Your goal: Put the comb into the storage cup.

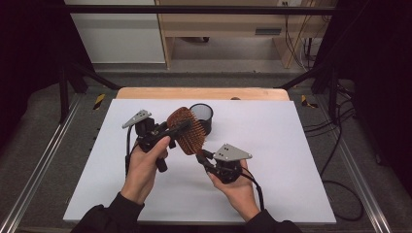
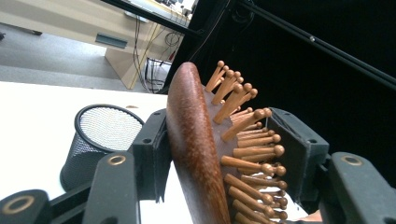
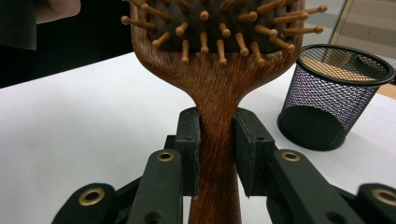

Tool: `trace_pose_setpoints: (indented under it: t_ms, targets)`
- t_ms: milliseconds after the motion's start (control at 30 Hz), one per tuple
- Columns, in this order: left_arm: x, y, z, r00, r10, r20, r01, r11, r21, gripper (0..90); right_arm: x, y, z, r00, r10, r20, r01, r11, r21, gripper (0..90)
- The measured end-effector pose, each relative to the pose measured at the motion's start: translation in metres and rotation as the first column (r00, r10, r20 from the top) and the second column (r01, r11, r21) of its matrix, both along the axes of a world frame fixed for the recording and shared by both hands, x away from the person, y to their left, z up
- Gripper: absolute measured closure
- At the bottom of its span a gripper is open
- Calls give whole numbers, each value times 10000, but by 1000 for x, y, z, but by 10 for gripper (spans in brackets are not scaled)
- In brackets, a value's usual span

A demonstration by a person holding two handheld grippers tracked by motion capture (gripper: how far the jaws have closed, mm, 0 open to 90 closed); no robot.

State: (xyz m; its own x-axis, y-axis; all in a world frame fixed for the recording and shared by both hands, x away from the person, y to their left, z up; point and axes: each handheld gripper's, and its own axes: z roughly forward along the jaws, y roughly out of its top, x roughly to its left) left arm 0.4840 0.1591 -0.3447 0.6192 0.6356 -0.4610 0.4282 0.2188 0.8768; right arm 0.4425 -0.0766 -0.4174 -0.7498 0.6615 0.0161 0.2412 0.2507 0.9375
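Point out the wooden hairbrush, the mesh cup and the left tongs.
wooden hairbrush (image 3: pixel 218 88): right gripper view, on the neck below the bristles.
mesh cup (image 3: pixel 327 93): right gripper view, on its mesh wall.
left tongs (image 2: pixel 219 149): left gripper view, midway between the pads.

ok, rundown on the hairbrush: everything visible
The hairbrush is a brown wooden paddle with a dark cushion of round-tipped wooden pins. It is held above the white table, near the mesh cup. The right gripper clamps its handle; the left gripper straddles its head, back against one pad, pins toward the other.
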Motion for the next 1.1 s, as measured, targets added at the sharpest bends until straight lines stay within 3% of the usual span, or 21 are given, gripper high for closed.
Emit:
trace_pose_setpoints:
  t_ms: [700, 1100]
  targets:
    - [-5, -7, 3, 10000, -36, 61, 35, 9999, 169, 495, 1, 0, -3, 10000, -13, -97, 12, 10000, -55, 725]
    - [-6, -9, 4, 10000, -89, 34, 89, 9999, 49, 508, 2, -1, -4, 9999, 26, -159, -27, 10000, -53, 725]
